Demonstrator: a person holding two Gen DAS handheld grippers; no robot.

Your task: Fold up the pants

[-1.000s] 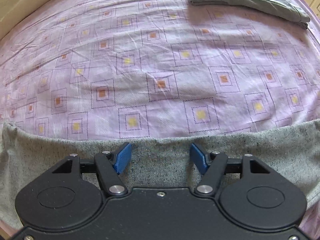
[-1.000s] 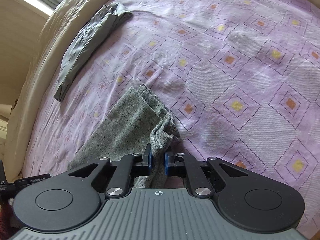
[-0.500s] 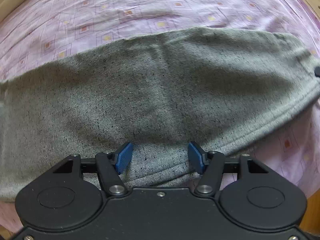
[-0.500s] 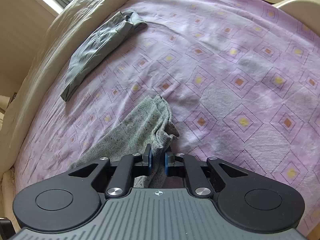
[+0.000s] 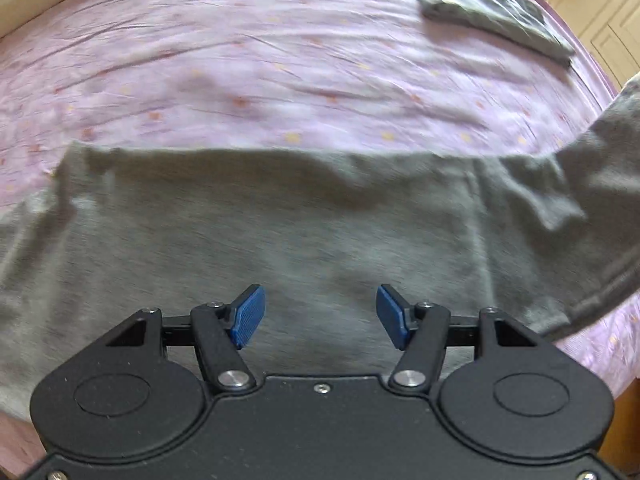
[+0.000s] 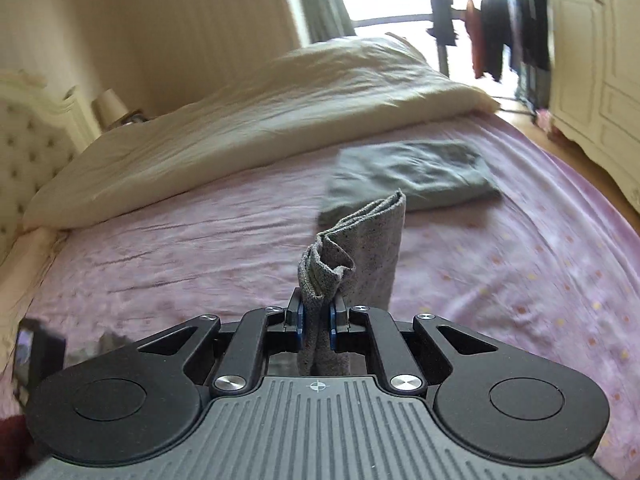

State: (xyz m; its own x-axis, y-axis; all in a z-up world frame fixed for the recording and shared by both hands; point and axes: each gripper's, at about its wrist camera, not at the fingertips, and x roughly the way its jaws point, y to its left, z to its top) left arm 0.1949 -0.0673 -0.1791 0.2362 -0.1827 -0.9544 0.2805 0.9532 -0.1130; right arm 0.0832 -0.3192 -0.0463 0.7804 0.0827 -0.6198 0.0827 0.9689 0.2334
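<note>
Right tongs (image 6: 317,322) pinch a bunched end of the grey pants (image 5: 280,232), lifted off the bed (image 5: 240,60). Left tongs (image 5: 318,316) spread wide, empty, hovering over the flat part, which lies straight ahead and under them, long axis crosswise, rising up on their right. Left is nearer the flat cloth; my guess is the lifted end folds across it. Folded green garment (image 6: 408,172) sits well beyond.
</note>
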